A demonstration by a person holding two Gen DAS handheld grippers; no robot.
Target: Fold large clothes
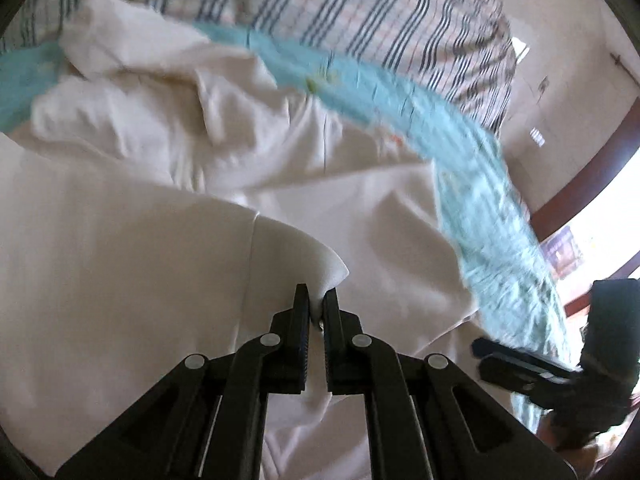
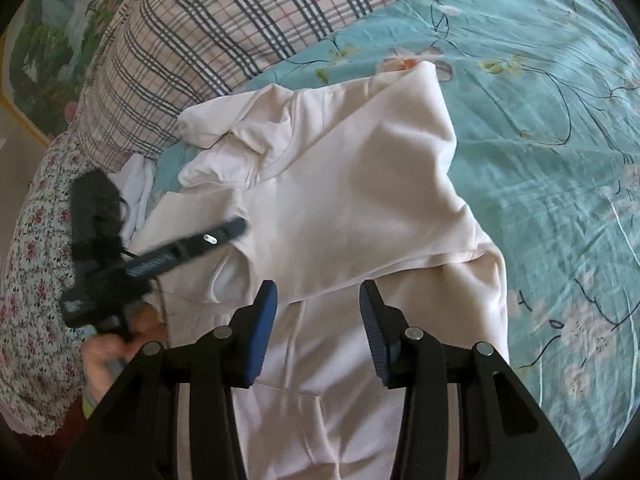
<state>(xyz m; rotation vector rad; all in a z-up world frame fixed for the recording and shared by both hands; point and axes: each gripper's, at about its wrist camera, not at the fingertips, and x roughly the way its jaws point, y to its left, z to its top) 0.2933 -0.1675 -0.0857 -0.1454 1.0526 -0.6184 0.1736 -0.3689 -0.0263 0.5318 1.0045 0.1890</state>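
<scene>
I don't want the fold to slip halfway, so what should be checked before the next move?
1. Left gripper pinching a fold of the white garment: ok, cloth sits between the shut pads.
2. Right gripper free: ok, jaws open above the cloth, nothing between them.
3. Garment fully on the teal floral sheet: cannot tell, its near part is hidden.
4. Sleeves laid flat: not ok, bunched near the plaid pillow.
5. Grippers apart from each other: ok.
</scene>
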